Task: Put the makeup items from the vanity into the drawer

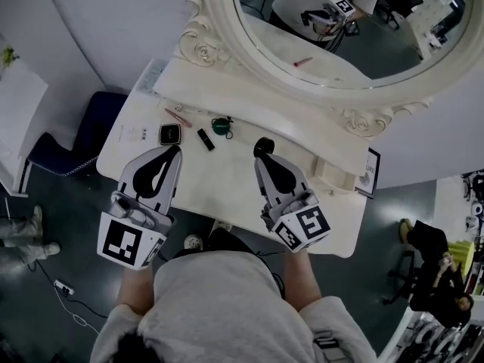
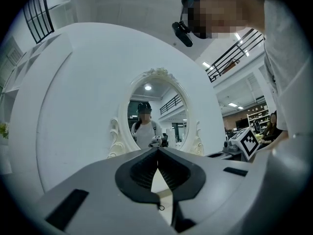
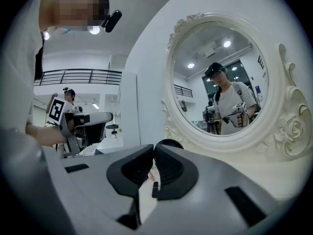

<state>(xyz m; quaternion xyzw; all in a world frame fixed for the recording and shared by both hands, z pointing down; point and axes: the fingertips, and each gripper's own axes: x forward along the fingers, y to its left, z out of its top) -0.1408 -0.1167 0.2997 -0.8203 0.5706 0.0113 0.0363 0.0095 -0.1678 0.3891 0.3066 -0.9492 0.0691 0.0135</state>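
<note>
Nothing is judged stowed yet: a square compact (image 1: pixel 170 134), black lipstick (image 1: pixel 205 139), green item (image 1: pixel 221 126), pink pencil (image 1: pixel 178 117) and round black case (image 1: pixel 264 147) are seen lying on the white worktop (image 1: pixel 227 184), and no open drawer is shown. The left tongs (image 1: pixel 175 151) and right tongs (image 1: pixel 261 159) are held clenched on nothing. The full spread is shown only by the head view; the touching jaw tips are made plain by the gripper views.

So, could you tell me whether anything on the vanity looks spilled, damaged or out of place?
Nothing stands out. The pink pencil, square compact, black tube and green item lie loose on the vanity top, with no spill or breakage visible.
</note>
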